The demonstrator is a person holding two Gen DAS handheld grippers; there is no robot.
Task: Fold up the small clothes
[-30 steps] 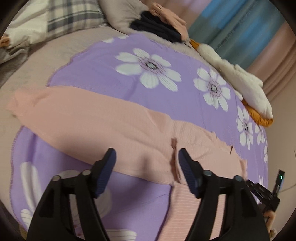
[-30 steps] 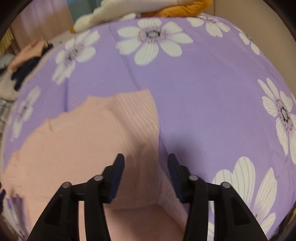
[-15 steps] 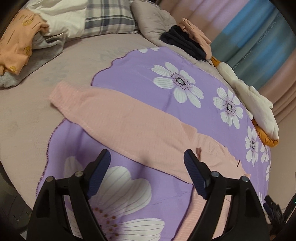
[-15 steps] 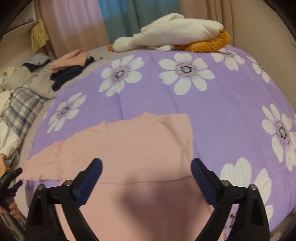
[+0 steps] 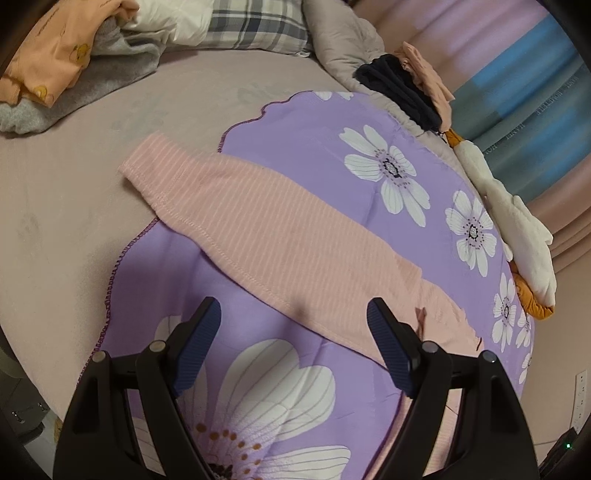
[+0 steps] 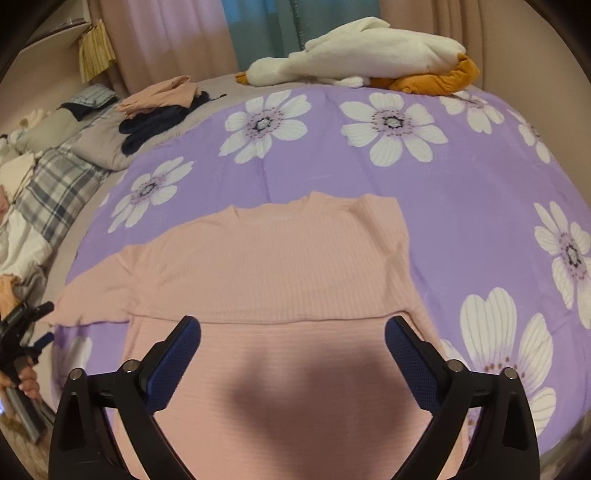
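A pink ribbed long-sleeved top (image 6: 277,266) lies flat on a purple flowered blanket (image 6: 461,184). A straight fold edge crosses its body just beyond my right gripper (image 6: 292,325), whose jaws are opening above the cloth with nothing between them. One sleeve (image 5: 258,221) stretches out to the left, its cuff past the blanket's edge on the beige sheet. My left gripper (image 5: 293,310) hangs open over the blanket near that sleeve's lower seam, holding nothing. In the right wrist view the left gripper (image 6: 26,332) and the hand on it show at the left edge.
A white and orange plush goose (image 6: 354,55) lies along the far edge of the bed. Folded dark and pink clothes (image 6: 159,110) sit on a grey cushion. A plaid pillow (image 5: 255,26) and a heap of orange and grey clothes (image 5: 55,66) lie at the head.
Both grippers have drawn back from the top. The right jaws have spread much wider and its view now takes in the whole garment. The left view has swung along the outstretched sleeve.
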